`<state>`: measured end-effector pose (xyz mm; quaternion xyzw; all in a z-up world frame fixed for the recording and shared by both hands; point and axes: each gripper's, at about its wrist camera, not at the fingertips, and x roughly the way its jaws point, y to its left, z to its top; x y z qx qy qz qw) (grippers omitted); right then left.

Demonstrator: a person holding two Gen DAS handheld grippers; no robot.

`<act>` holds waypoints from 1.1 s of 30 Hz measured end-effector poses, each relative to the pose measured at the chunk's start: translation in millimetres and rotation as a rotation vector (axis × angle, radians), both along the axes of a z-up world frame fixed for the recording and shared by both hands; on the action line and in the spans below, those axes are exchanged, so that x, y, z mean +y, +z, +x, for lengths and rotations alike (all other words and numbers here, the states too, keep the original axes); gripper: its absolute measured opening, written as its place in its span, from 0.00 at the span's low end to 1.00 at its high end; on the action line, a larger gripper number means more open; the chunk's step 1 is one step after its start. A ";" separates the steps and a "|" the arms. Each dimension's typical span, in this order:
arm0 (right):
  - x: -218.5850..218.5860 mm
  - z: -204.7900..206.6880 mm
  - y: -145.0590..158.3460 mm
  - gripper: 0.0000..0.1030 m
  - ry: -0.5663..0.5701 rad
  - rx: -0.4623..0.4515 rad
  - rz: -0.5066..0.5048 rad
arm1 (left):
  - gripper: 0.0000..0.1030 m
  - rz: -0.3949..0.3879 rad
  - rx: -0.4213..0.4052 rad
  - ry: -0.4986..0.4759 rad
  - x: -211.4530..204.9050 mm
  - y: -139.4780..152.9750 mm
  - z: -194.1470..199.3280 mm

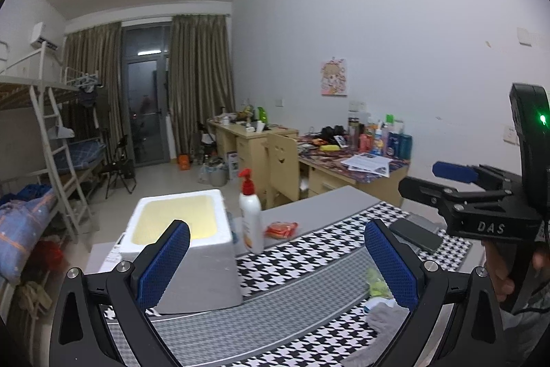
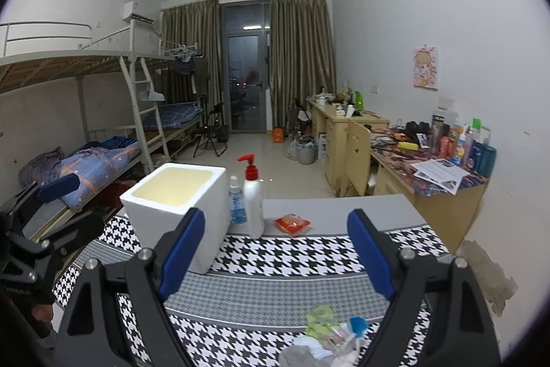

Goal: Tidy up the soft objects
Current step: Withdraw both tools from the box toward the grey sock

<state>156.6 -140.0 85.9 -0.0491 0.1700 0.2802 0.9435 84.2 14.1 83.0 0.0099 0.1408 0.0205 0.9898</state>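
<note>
A small pile of soft things, a grey cloth (image 2: 302, 354) and a yellow-green cloth (image 2: 319, 320) with a clear bag beside them, lies on the houndstooth tablecloth (image 2: 275, 257) near the front edge; it also shows in the left wrist view (image 1: 380, 289). A white foam box (image 2: 175, 208) with an open top stands at the left; it also shows in the left wrist view (image 1: 182, 246). My left gripper (image 1: 275, 260) is open and empty above the table. My right gripper (image 2: 276, 258) is open and empty, just above and behind the pile.
A white pump bottle with a red top (image 2: 253, 202), a small blue spray bottle (image 2: 237, 202) and a red packet (image 2: 292, 224) stand behind the box. A dark phone (image 1: 416, 234) lies at the right. Bunk beds are at the left, cluttered desks (image 2: 436, 174) at the right.
</note>
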 end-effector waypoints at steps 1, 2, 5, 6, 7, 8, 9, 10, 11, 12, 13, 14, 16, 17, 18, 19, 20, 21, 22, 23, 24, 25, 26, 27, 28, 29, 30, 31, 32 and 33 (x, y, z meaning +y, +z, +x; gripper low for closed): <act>-3.0 -0.7 -0.6 0.85 -0.010 -0.001 -0.003 | 0.99 0.000 0.002 -0.010 -2.9 -1.7 0.3; -6.0 -1.2 -1.7 0.85 -0.018 -0.003 -0.004 | 0.99 -0.003 0.002 -0.024 -5.6 -3.5 0.4; -11.8 -2.7 -4.1 0.85 -0.028 -0.003 -0.007 | 0.99 -0.006 0.013 -0.052 -11.6 -8.0 1.9; -14.0 -3.3 -4.7 0.85 -0.034 -0.002 -0.005 | 0.99 -0.006 0.018 -0.061 -13.5 -9.8 2.6; -16.7 -2.8 -5.4 0.85 -0.039 -0.001 -0.004 | 0.99 -0.008 0.022 -0.070 -15.1 -11.6 3.2; -19.6 -3.9 -6.7 0.85 -0.044 -0.001 -0.004 | 0.99 -0.010 0.025 -0.075 -17.1 -12.8 3.8; -21.5 -4.0 -7.5 0.85 -0.046 -0.001 -0.003 | 0.99 -0.014 0.031 -0.086 -18.2 -14.8 4.7; -25.1 -5.0 -9.3 0.85 -0.050 -0.001 -0.003 | 0.99 -0.016 0.034 -0.092 -19.1 -16.4 4.9; -26.8 -5.6 -10.6 0.85 -0.054 -0.001 -0.002 | 0.99 -0.018 0.038 -0.100 -20.8 -19.0 5.3; -29.0 -6.8 -12.7 0.85 -0.059 0.000 -0.003 | 0.99 -0.021 0.045 -0.110 -22.9 -21.9 5.7; -30.9 -7.1 -14.6 0.85 -0.065 0.003 -0.003 | 0.99 -0.023 0.053 -0.118 -26.1 -24.6 6.8; -32.5 -7.1 -16.5 0.85 -0.070 0.006 -0.003 | 0.99 -0.023 0.061 -0.124 -29.1 -27.2 9.3; -34.7 -6.8 -18.2 0.85 -0.080 0.010 -0.005 | 0.99 -0.017 0.079 -0.147 -34.9 -33.0 11.4; -35.7 -7.0 -18.8 0.85 -0.086 0.011 -0.002 | 0.99 -0.014 0.085 -0.154 -37.2 -35.9 12.1; -36.4 -6.8 -19.3 0.85 -0.086 0.014 0.003 | 0.99 -0.016 0.093 -0.159 -39.6 -39.2 12.6; -37.1 -6.9 -19.7 0.85 -0.084 0.016 0.004 | 0.99 -0.019 0.102 -0.165 -41.6 -42.3 13.0; -38.0 -7.4 -20.1 0.85 -0.088 0.015 0.006 | 0.99 -0.021 0.106 -0.170 -42.6 -45.0 12.6; -40.1 -5.9 -20.4 0.85 -0.093 0.013 0.008 | 0.99 -0.023 0.111 -0.176 -44.0 -47.7 12.7; -41.4 -6.3 -21.3 0.85 -0.096 0.011 0.009 | 0.99 -0.025 0.113 -0.178 -44.9 -49.7 12.9; -42.3 -6.7 -22.5 0.85 -0.096 0.012 0.009 | 0.99 -0.028 0.118 -0.182 -46.2 -52.2 13.0; -43.1 -6.9 -24.2 0.85 -0.095 0.016 0.008 | 0.99 -0.028 0.123 -0.187 -48.6 -54.0 13.8; -44.2 -7.1 -26.4 0.85 -0.095 0.022 0.005 | 0.99 -0.029 0.127 -0.193 -50.3 -55.8 14.7; -44.5 -7.3 -27.7 0.85 -0.096 0.025 0.002 | 0.99 -0.030 0.132 -0.198 -52.8 -58.6 15.6; -44.8 -8.2 -29.5 0.85 -0.095 0.026 -0.002 | 0.99 -0.029 0.139 -0.209 -55.8 -61.8 15.9; -45.7 -9.5 -31.2 0.85 -0.096 0.025 -0.006 | 0.99 -0.027 0.143 -0.215 -56.8 -63.9 16.0; -46.5 -10.5 -32.6 0.85 -0.098 0.023 -0.008 | 0.99 -0.024 0.148 -0.224 -59.3 -66.6 16.3; -47.8 -11.7 -34.2 0.85 -0.101 0.022 -0.009 | 0.99 -0.021 0.156 -0.230 -62.2 -69.4 18.2; -49.5 -13.0 -36.5 0.85 -0.107 0.023 -0.010 | 0.99 -0.021 0.162 -0.233 -63.4 -71.9 18.8; -51.3 -13.7 -38.3 0.85 -0.114 0.025 -0.007 | 0.99 -0.021 0.168 -0.238 -65.5 -75.3 19.5; -54.8 -14.7 -41.3 0.85 -0.125 0.030 0.000 | 0.99 -0.019 0.178 -0.241 -67.9 -78.9 20.4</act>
